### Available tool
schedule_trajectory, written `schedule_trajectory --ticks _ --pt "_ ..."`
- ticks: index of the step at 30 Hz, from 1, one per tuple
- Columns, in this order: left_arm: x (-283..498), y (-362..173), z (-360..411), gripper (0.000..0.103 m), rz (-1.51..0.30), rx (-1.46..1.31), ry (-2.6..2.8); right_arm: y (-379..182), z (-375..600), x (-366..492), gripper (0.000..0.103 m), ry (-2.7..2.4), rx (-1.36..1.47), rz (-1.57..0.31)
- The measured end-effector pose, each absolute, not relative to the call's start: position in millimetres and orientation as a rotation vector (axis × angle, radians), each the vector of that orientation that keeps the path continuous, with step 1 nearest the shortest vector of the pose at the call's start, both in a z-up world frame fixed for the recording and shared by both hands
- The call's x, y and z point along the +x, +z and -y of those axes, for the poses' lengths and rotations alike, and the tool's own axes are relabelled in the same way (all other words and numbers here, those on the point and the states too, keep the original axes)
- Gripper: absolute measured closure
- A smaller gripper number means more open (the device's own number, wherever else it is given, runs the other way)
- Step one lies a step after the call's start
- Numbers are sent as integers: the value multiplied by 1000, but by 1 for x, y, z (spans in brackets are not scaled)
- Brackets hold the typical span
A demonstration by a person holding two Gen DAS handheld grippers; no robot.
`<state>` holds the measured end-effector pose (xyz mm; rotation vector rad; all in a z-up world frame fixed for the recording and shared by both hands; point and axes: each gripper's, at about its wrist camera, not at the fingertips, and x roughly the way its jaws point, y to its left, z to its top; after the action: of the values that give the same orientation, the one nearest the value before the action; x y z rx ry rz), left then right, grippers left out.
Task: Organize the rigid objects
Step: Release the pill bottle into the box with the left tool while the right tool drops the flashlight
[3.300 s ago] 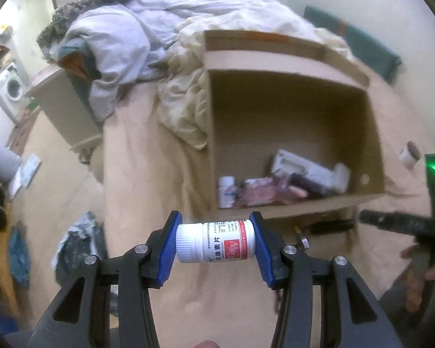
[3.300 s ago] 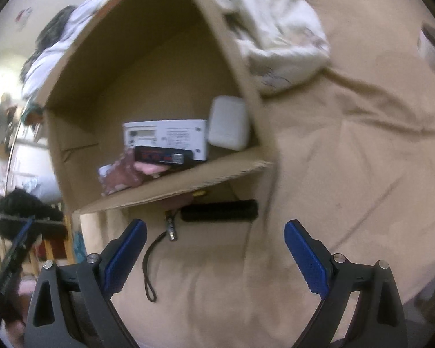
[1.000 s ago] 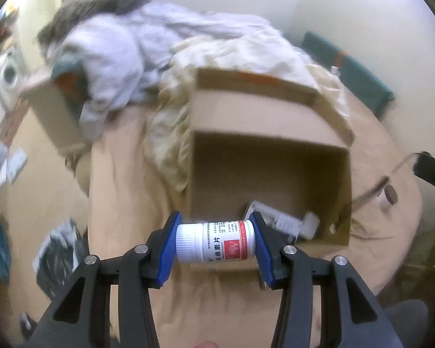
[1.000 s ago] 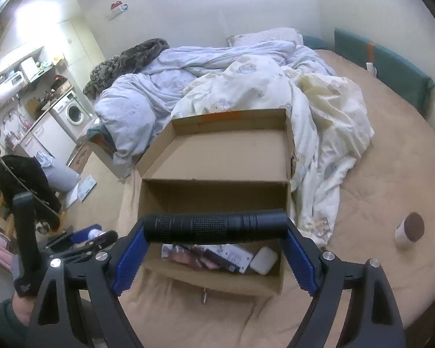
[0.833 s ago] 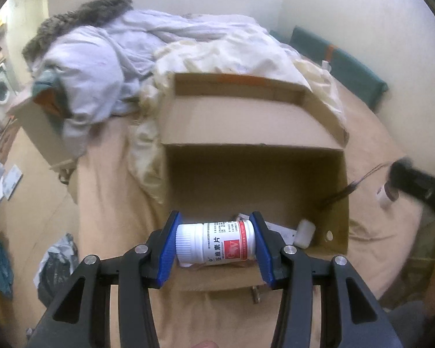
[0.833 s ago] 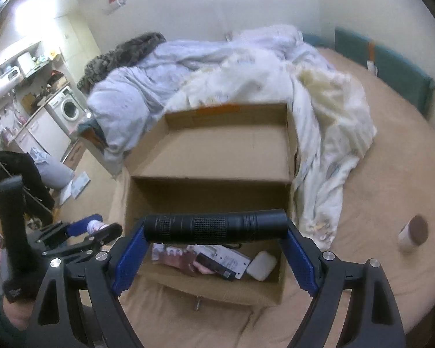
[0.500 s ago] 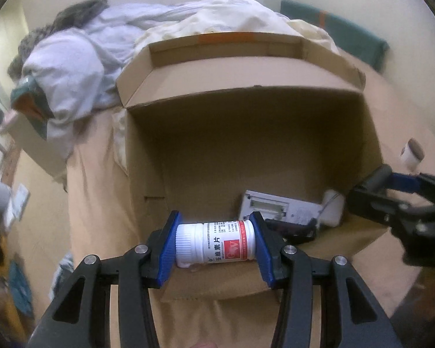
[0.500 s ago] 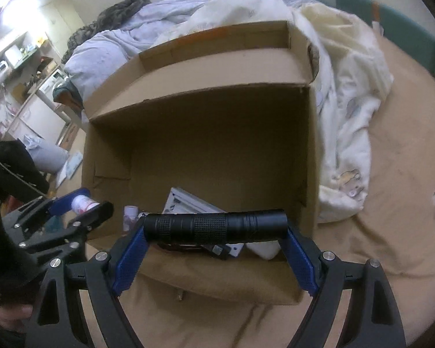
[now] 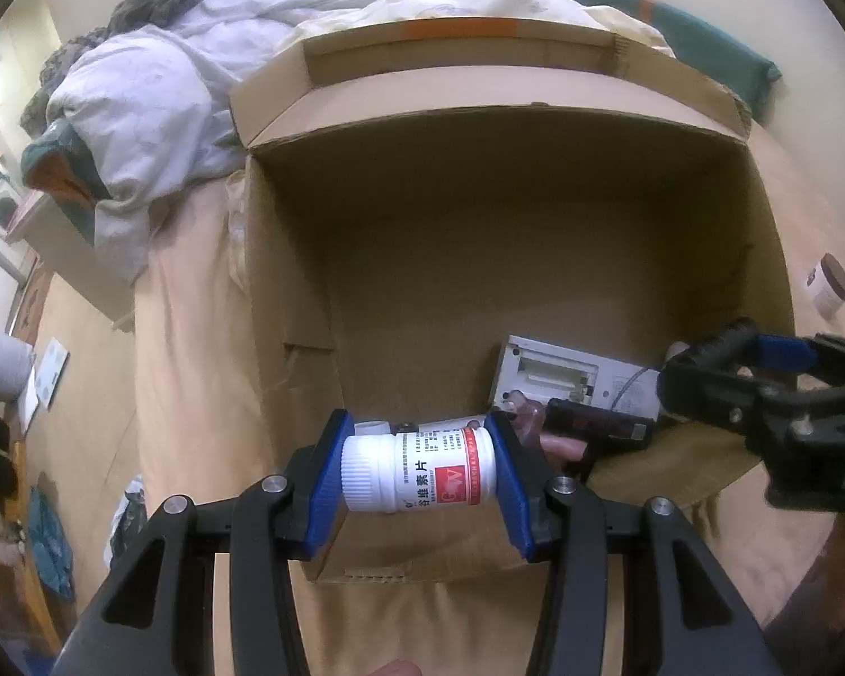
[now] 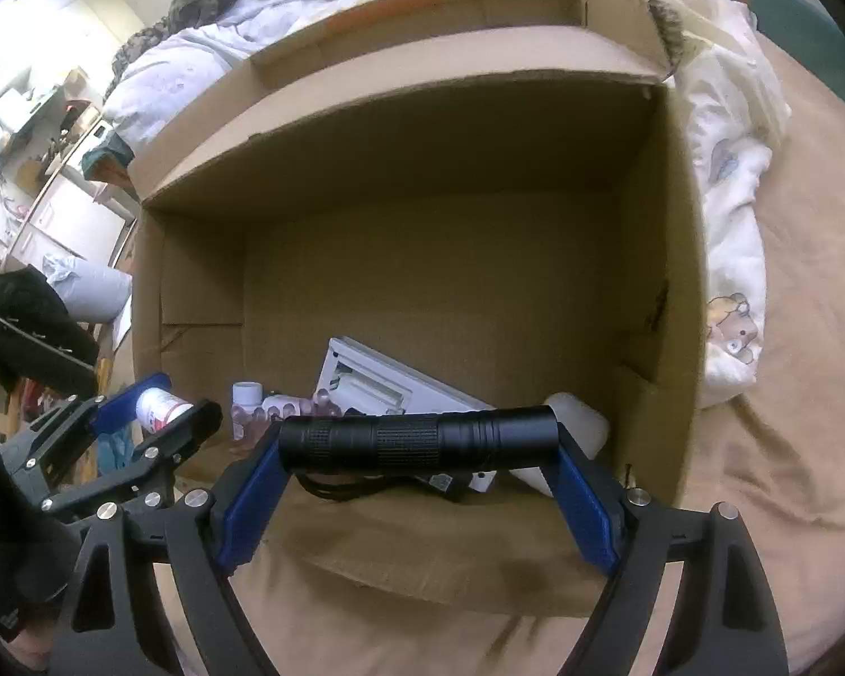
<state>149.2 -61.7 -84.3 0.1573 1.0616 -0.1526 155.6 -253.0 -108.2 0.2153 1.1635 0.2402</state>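
Left gripper [image 9: 419, 476]: clamped on white pill bottle [image 9: 417, 473], held sideways at the near rim of the box [image 9: 411, 259]. Right gripper [image 10: 419, 450]: clamped on black flashlight [image 10: 417, 439], crosswise over the same rim. Inside: white device [image 10: 388, 383], small bottle [image 10: 246, 403].

Open brown cardboard box [image 9: 287, 293] on tan bed sheet [image 9: 197, 394], rumpled pale duvet [image 9: 158, 96] behind it; flat white rectangular device [image 10: 377, 383] and small clear capped bottle [image 10: 246, 411] inside the box; brown-lidded white jar [image 9: 829, 285] right of it
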Motion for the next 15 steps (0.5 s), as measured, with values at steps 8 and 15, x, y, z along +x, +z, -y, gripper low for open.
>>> schedule_trajectory --ticks 8,15 --pt "155 -87 59 58 -1080 142 -150 -114 250 160 11 233 223 -1184" --pt "150 -77 62 22 -1069 116 -181 -97 255 158 0 254 266 -1101"
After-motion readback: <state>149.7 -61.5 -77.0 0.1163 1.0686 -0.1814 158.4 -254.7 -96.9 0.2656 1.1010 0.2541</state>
